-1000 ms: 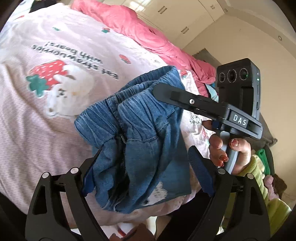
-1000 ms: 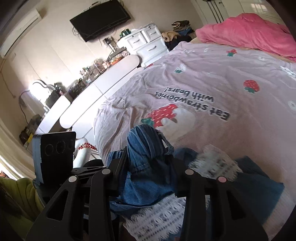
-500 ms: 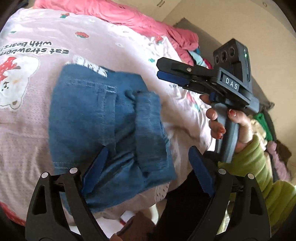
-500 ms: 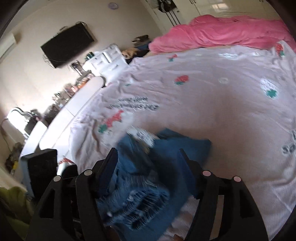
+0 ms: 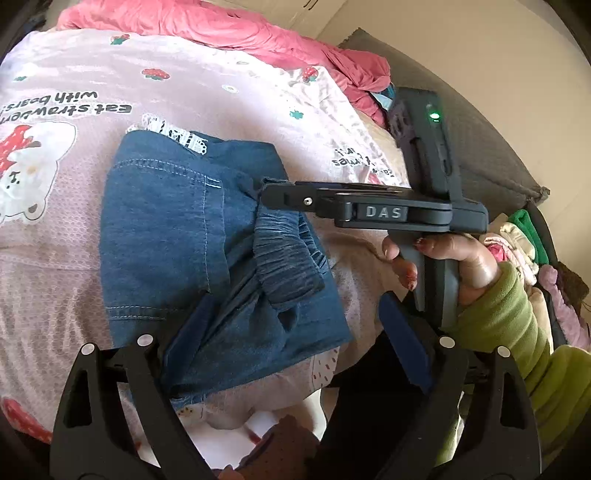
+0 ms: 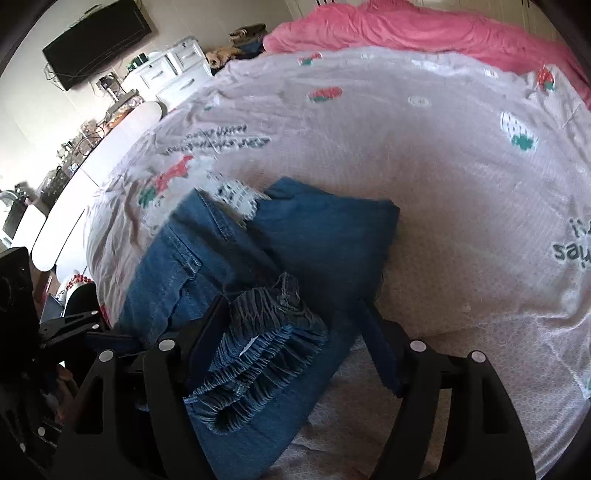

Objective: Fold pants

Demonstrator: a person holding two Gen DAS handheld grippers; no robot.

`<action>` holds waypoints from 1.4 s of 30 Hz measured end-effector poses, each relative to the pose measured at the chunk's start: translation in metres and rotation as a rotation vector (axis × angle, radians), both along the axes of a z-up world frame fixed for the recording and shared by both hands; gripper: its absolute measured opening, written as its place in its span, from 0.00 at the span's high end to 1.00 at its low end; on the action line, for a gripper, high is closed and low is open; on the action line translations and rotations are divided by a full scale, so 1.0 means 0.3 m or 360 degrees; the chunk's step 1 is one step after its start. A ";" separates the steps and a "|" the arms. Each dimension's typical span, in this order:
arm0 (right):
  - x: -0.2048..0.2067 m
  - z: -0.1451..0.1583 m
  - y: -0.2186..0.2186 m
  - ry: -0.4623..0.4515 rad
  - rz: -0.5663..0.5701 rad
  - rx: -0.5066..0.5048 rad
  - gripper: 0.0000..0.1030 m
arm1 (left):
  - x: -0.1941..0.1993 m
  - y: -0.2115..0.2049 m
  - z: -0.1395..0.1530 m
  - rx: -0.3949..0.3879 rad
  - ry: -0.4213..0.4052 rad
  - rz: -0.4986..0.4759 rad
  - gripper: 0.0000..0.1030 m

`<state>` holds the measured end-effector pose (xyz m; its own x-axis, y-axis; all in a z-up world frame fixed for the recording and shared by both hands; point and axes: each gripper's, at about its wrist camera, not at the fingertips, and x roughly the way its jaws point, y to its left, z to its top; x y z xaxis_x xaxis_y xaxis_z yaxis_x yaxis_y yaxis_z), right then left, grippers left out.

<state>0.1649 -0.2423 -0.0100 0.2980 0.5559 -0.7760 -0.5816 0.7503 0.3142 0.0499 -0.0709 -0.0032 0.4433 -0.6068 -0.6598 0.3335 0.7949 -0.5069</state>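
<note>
Two grippers stand over one pair of blue denim pants [image 5: 177, 236] lying folded on a pink bedspread [image 5: 221, 99] printed with strawberries and lettering. In the left wrist view the left gripper [image 5: 295, 332] is spread wide, and both of its jaws are opening a little more; the near edge of the denim lies between them, with the pad at 7 o'clock resting on the cloth and the other pad clear of it. That view alone shows the right gripper [image 5: 269, 190] from the side, its fingertip over the gathered waistband [image 5: 288, 254], and the hand [image 5: 458, 262] in a green sleeve [image 5: 517, 325] gripping its handle at 3 o'clock.

From the right wrist view the right gripper [image 6: 291, 336] has its jaws opening, the waistband [image 6: 258, 343] bunched between them with the right pad clear of the cloth. Only here does the room appear: a wall-mounted television [image 6: 96, 40] at 11 o'clock, white drawers [image 6: 173, 70] below it, and a pink quilt [image 6: 406, 29] across 12 o'clock.
</note>
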 end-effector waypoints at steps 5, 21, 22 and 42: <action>-0.040 0.075 -0.051 -0.0123 -0.0056 0.0064 0.26 | -0.002 0.008 0.017 0.0008 -0.0016 0.0017 0.19; -0.310 0.182 -0.192 -0.0401 -0.0128 0.0084 0.18 | -0.007 0.151 0.073 0.0138 -0.0139 0.0224 0.11; -0.333 0.188 -0.185 -0.0416 -0.0105 0.0086 0.18 | 0.008 0.181 0.069 0.0148 -0.0123 0.0266 0.11; -0.607 0.089 0.350 -0.0836 0.0744 -0.0432 0.62 | 0.260 0.202 -0.071 0.0284 0.0078 0.0177 0.45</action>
